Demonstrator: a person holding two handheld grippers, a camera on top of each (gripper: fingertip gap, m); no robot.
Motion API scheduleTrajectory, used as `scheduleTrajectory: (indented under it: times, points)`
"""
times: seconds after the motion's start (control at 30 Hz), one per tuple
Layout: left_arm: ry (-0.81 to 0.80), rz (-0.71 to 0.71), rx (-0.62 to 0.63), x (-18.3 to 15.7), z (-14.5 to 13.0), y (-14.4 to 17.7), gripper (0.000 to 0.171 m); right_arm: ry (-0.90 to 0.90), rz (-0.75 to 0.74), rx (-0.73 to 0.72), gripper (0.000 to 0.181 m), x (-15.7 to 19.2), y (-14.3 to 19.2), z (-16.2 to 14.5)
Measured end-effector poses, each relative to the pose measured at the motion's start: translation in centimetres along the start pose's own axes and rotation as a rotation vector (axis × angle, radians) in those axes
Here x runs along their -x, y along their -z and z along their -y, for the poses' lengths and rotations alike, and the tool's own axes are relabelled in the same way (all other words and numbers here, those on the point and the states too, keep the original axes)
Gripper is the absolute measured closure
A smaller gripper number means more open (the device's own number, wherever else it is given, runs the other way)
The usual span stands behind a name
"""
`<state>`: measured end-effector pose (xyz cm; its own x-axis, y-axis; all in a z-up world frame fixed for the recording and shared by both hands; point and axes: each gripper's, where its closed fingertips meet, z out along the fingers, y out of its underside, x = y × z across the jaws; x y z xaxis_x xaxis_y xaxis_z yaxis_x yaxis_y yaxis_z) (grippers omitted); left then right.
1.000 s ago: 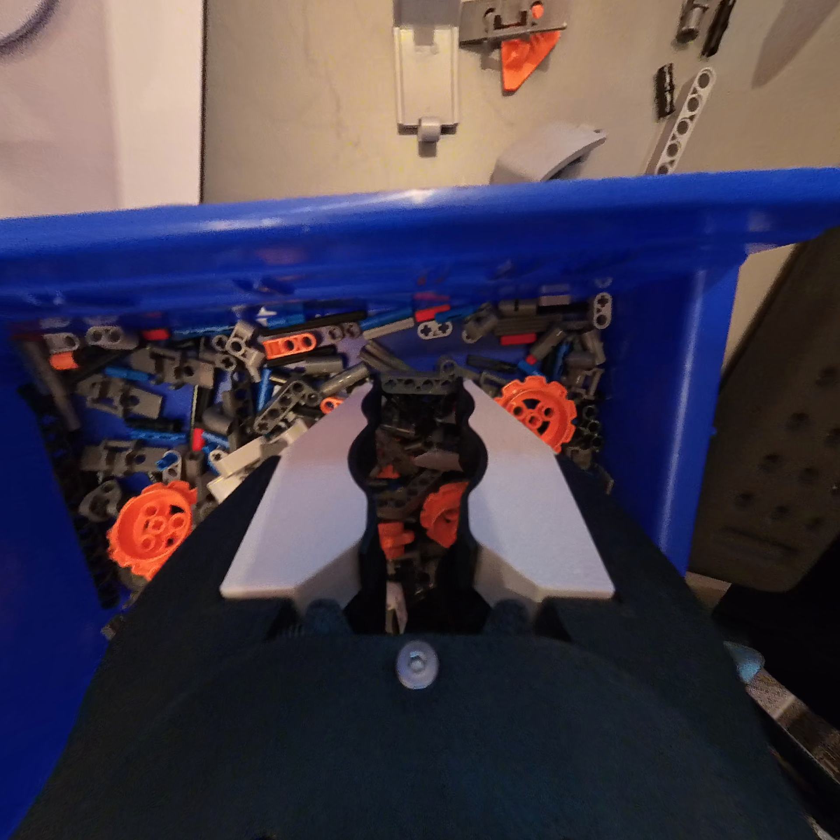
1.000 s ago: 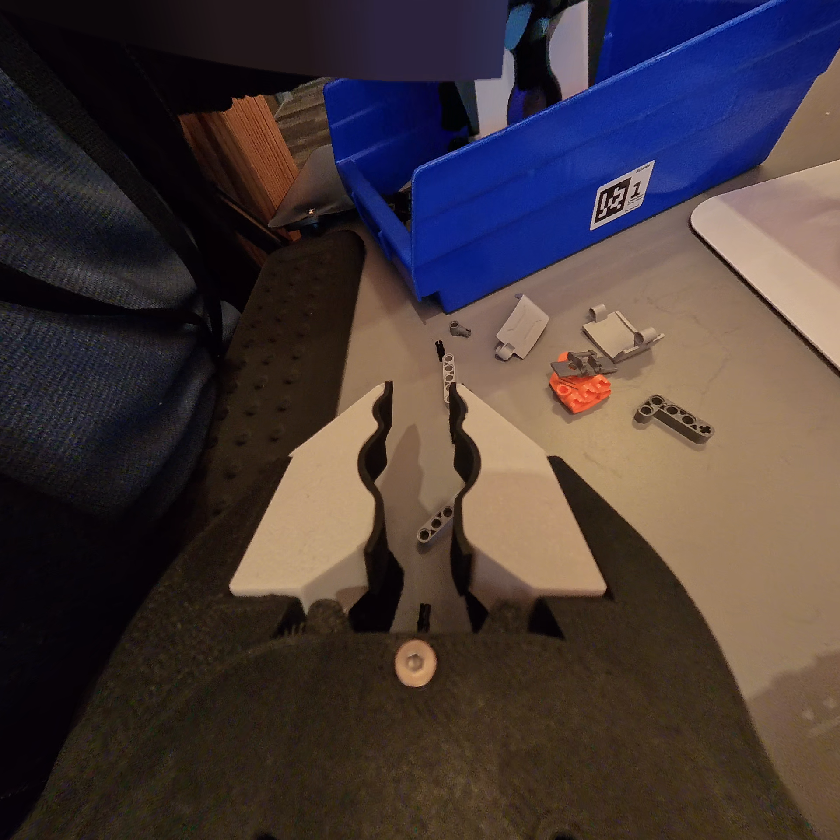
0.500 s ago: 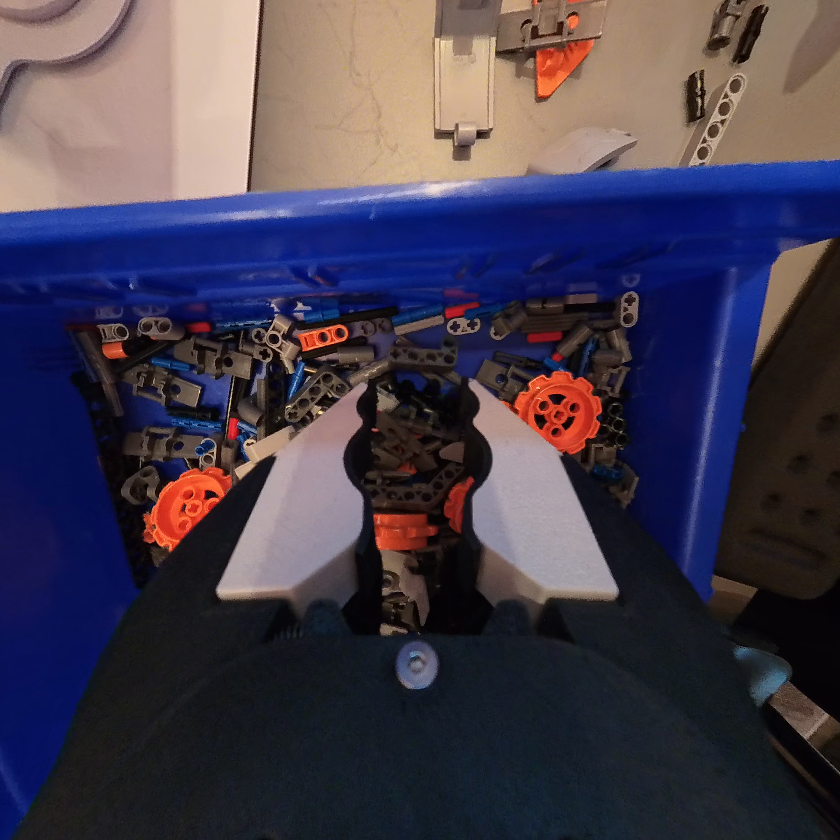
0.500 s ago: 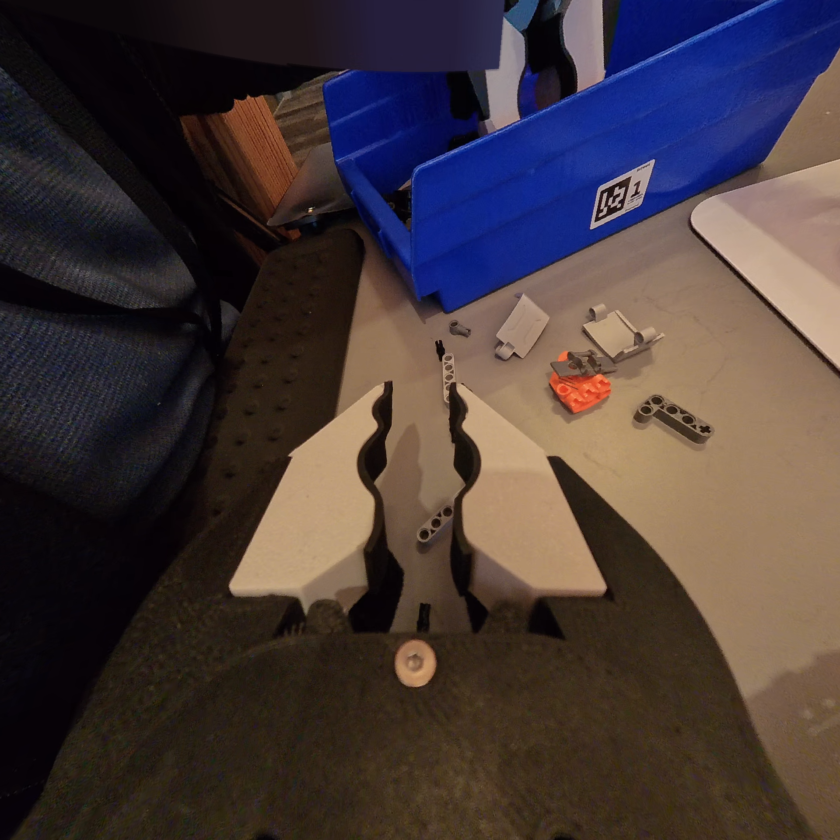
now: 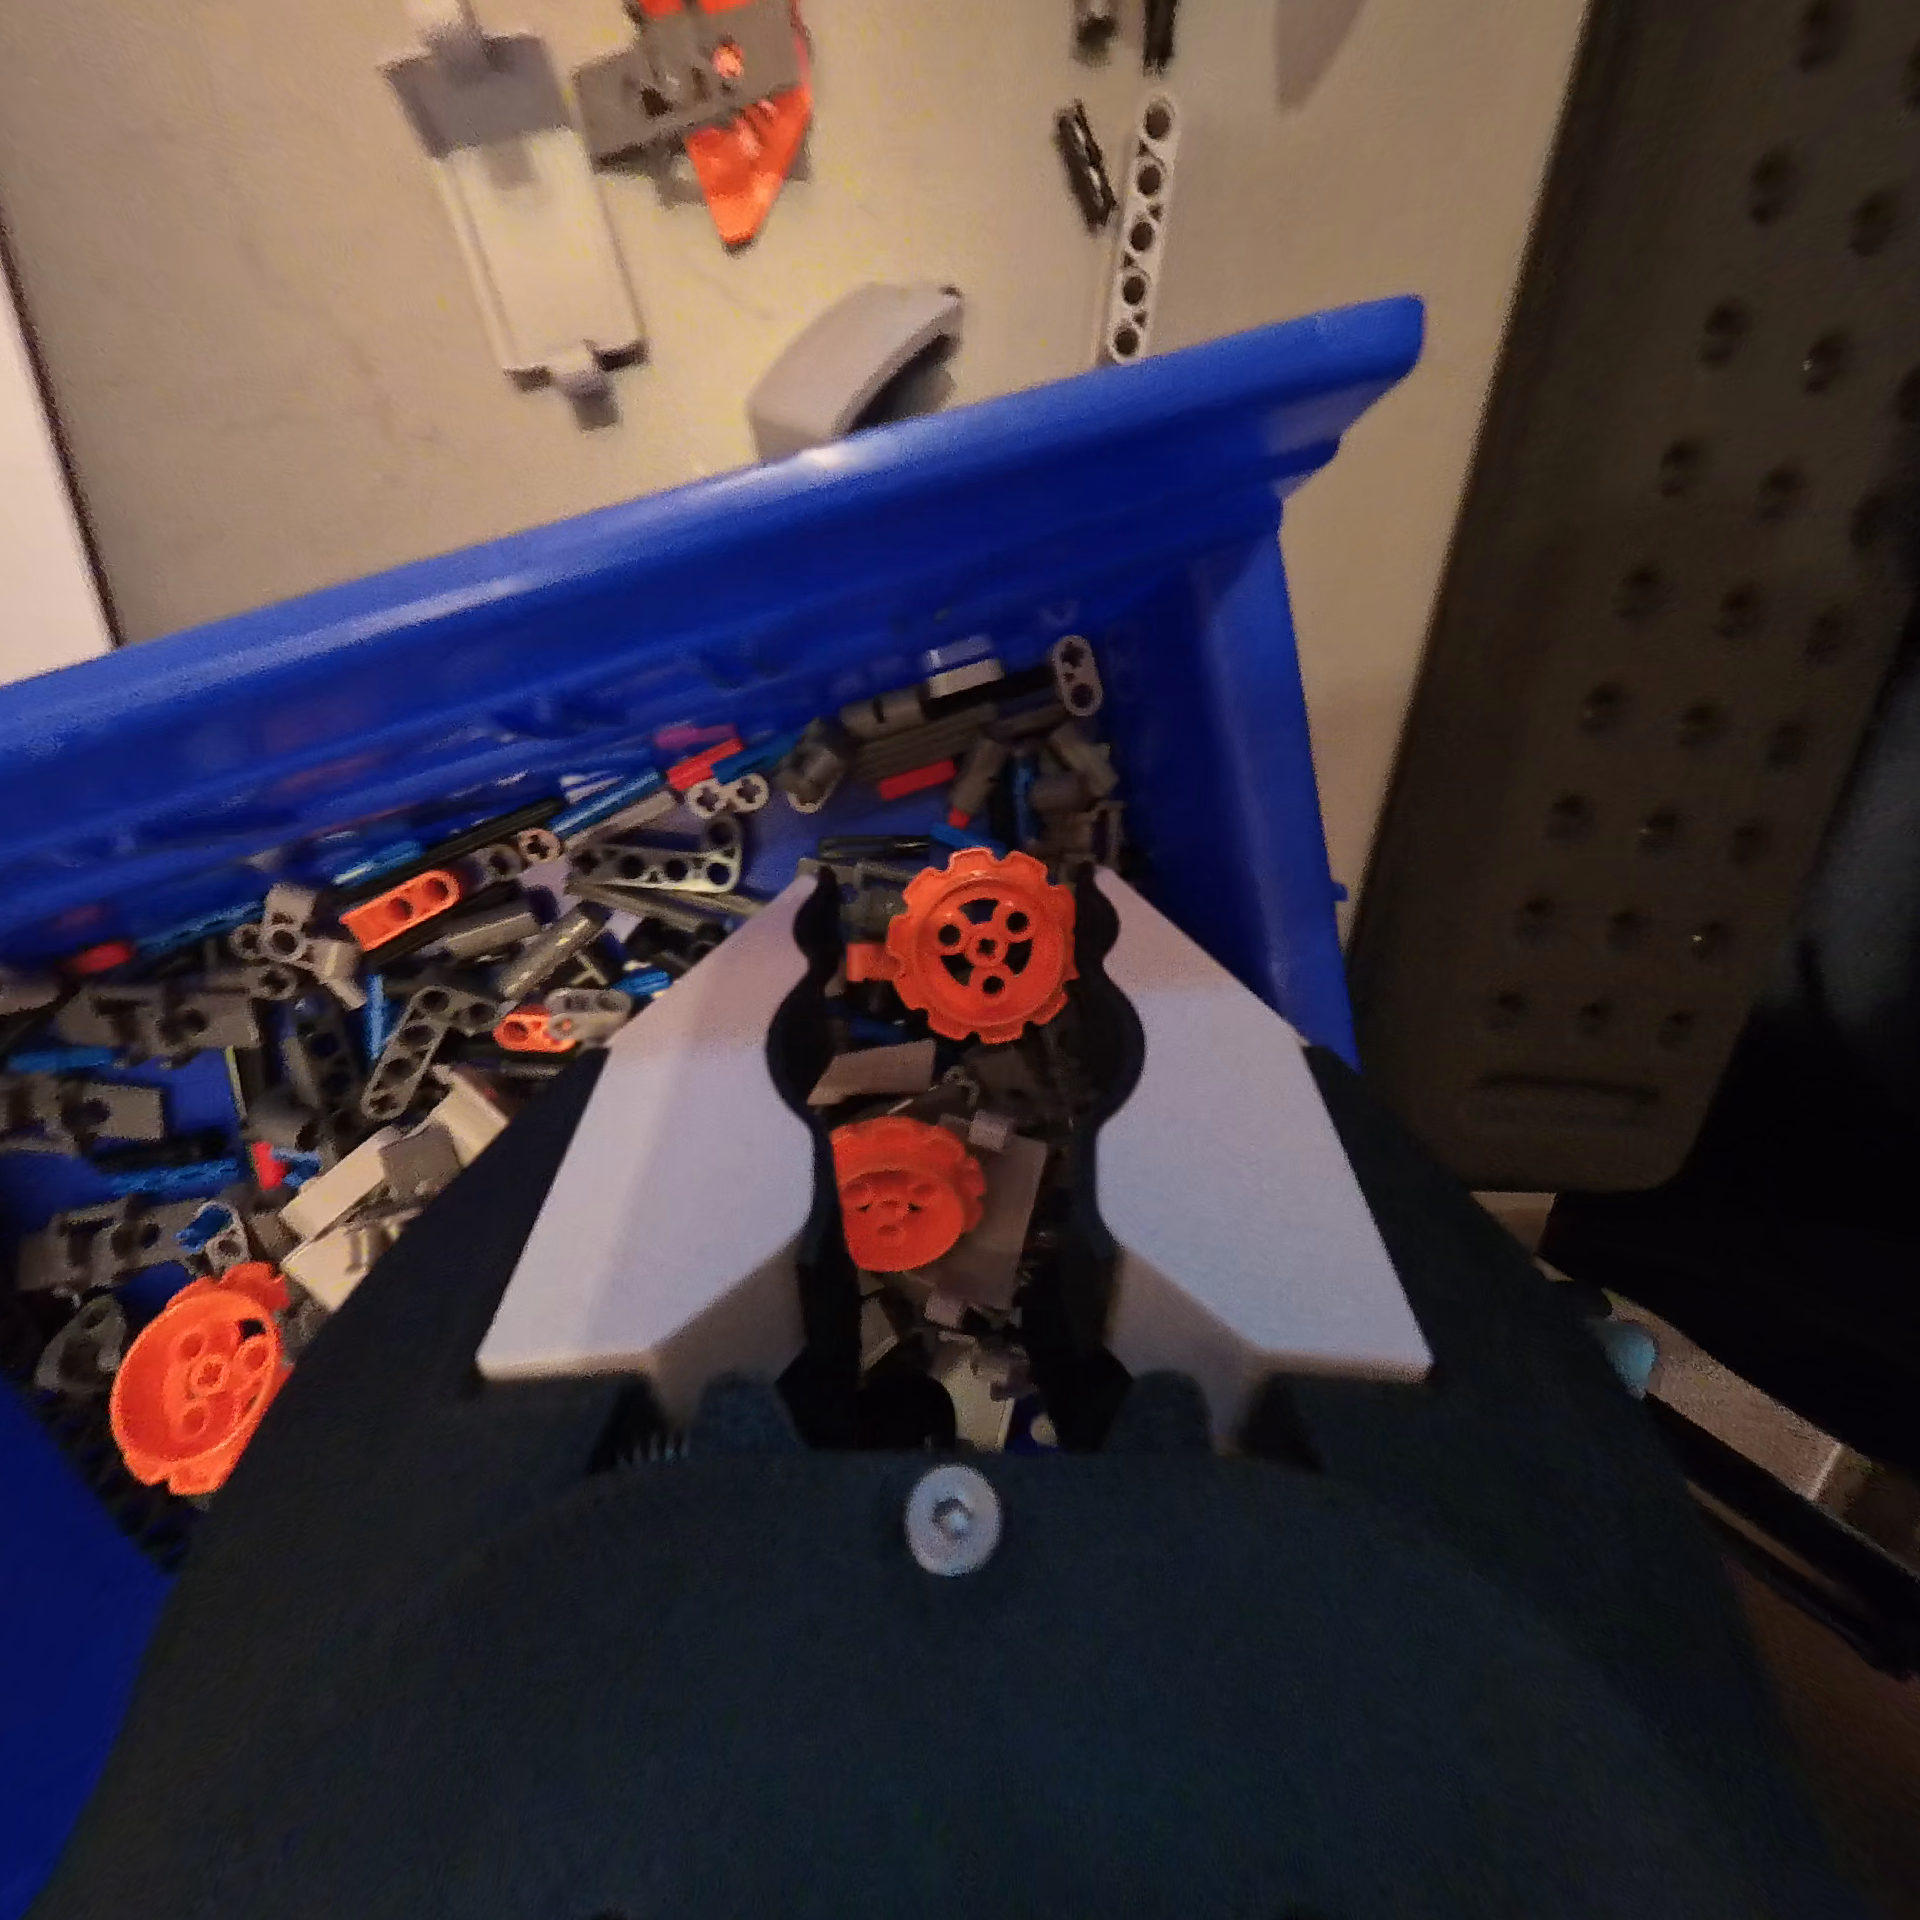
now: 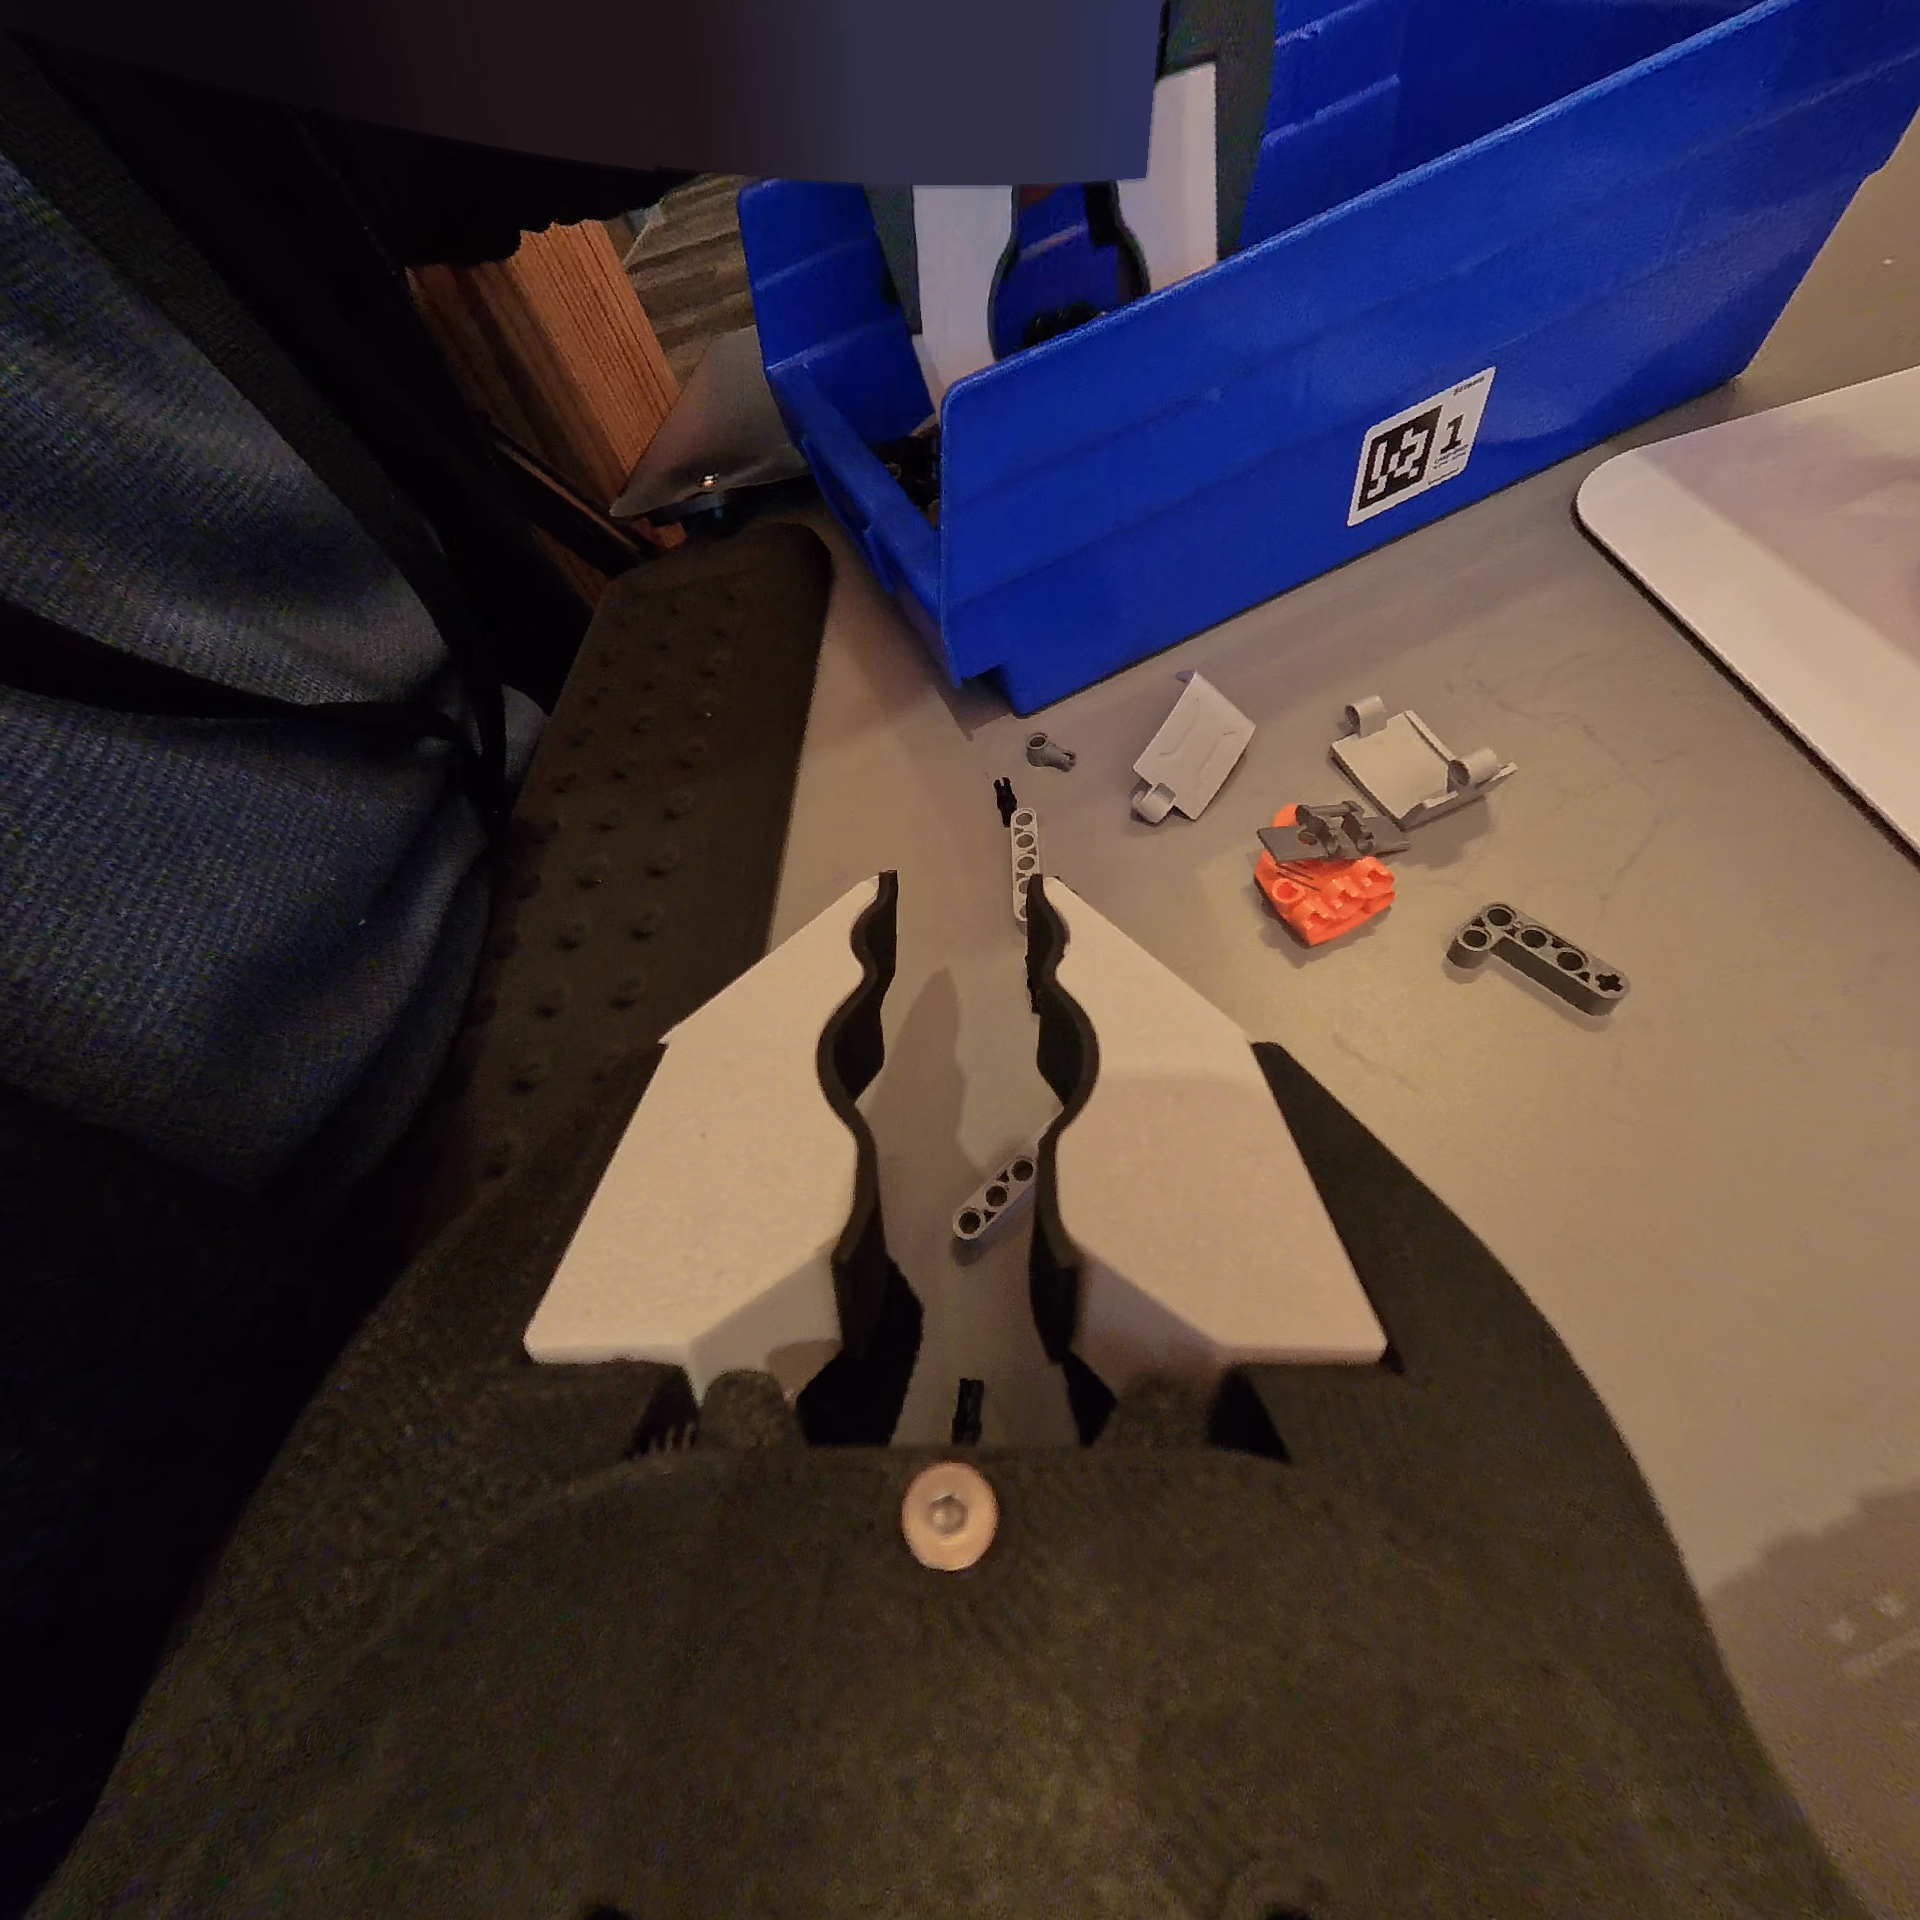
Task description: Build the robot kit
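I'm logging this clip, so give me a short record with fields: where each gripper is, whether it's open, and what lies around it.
left gripper: open, over the blue bin, holding nothing
nearest part: orange toothed wheel, seen between the fingertips; contact cannot be told
bin contents: jumble of grey, black, blue and orange building parts, two more orange wheels
right gripper: open, above the grey table, holding nothing
below it: short grey holed beam on the table
table ahead: long pale beam, orange piece, L-shaped grey beam, two grey panels
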<state>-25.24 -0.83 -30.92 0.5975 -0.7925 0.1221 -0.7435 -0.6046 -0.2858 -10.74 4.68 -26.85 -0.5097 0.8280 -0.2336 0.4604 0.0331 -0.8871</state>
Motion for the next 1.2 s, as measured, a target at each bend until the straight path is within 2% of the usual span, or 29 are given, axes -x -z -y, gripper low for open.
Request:
scheduleTrajectory:
  times: [0.13, 0.2, 0.3, 0.37, 0.67, 1.2]
  points:
    - [-0.002, -0.024, 0.043, -0.6, -0.5, -1.1, 0.132, 0.002, 0.0, -0.003, 0.159, 0.0, 0.1, 0.1]
    - [0.013, -0.017, 0.035, -0.3, -0.5, -1.1, 0.141, 0.003, 0.001, -0.004, 0.159, 0.1, 0.1, 0.1]
    - [0.037, -0.019, 0.02, 0.2, -0.7, -1.0, 0.144, 0.003, 0.002, -0.006, 0.159, 0.1, 0.1, 0.1]
    - [0.044, 0.006, 0.021, 0.8, -1.0, -0.8, 0.154, 0.003, 0.001, -0.006, 0.159, 0.1, 0.1, 0.1]
    - [0.079, 0.076, 0.005, 2.8, -1.6, 0.2, 0.158, 0.001, 0.003, -0.004, 0.159, 0.0, 0.0, 0.1]
    - [0.071, 0.099, -0.015, 3.0, -1.8, 2.9, 0.144, 0.009, -0.001, -0.01, 0.159, 0.1, 0.1, 0.3]
